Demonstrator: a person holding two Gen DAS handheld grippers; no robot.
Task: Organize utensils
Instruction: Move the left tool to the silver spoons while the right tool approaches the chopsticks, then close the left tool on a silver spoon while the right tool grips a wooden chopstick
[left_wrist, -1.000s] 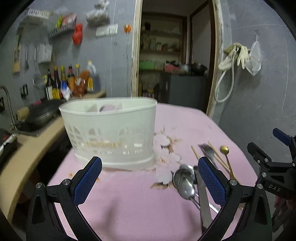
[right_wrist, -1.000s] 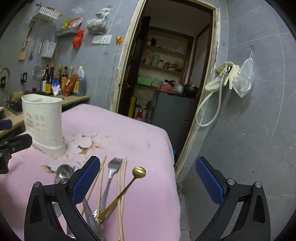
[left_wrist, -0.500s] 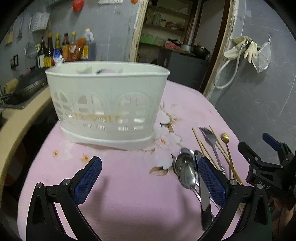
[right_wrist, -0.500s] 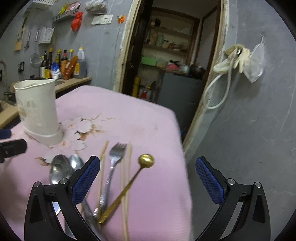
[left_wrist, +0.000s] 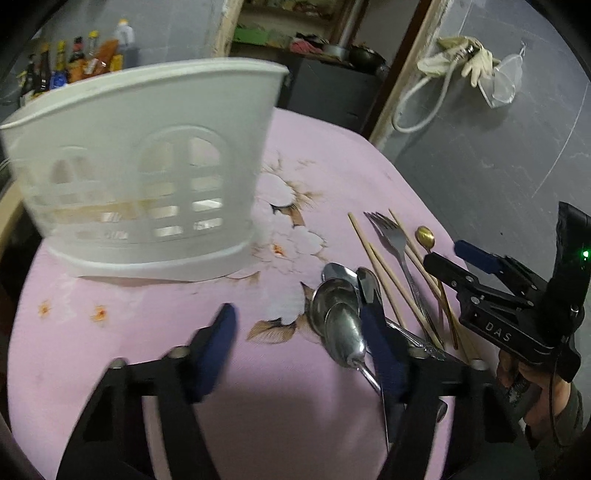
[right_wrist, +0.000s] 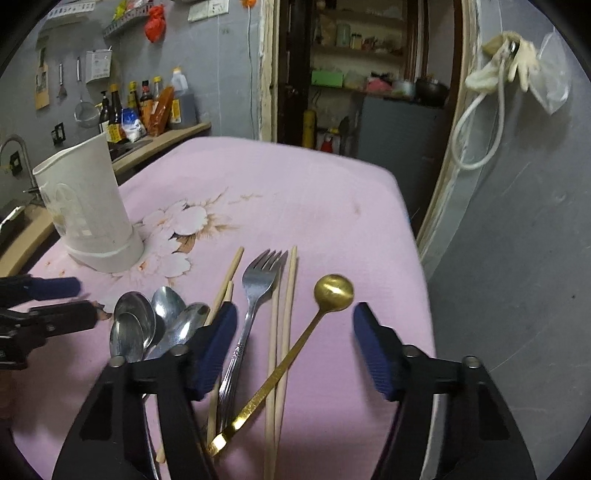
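A white slotted utensil holder (left_wrist: 140, 177) (right_wrist: 88, 218) stands at the left of the pink flowered tablecloth (right_wrist: 295, 192). To its right lie steel spoons (left_wrist: 340, 314) (right_wrist: 147, 325), a steel fork (left_wrist: 391, 236) (right_wrist: 258, 288), wooden chopsticks (left_wrist: 373, 254) (right_wrist: 290, 288) and a gold spoon (left_wrist: 426, 236) (right_wrist: 332, 291). My left gripper (left_wrist: 299, 343) hovers over the cloth, jaws closing, the spoons just inside its right finger, untouched. My right gripper (right_wrist: 293, 347) hangs above the fork handle, chopsticks and gold spoon, jaws closing, gripping nothing.
A counter with sauce bottles (right_wrist: 147, 107) and a sink tap (right_wrist: 14, 147) runs along the left of the table. The cloth's right edge (right_wrist: 413, 236) drops off beside a grey wall, where a hose and gloves (right_wrist: 495, 77) hang. A doorway opens behind.
Both grippers have tipped downward and come closer to the table. Their jaws have narrowed from wide open. The holder now looms larger in the left wrist view.
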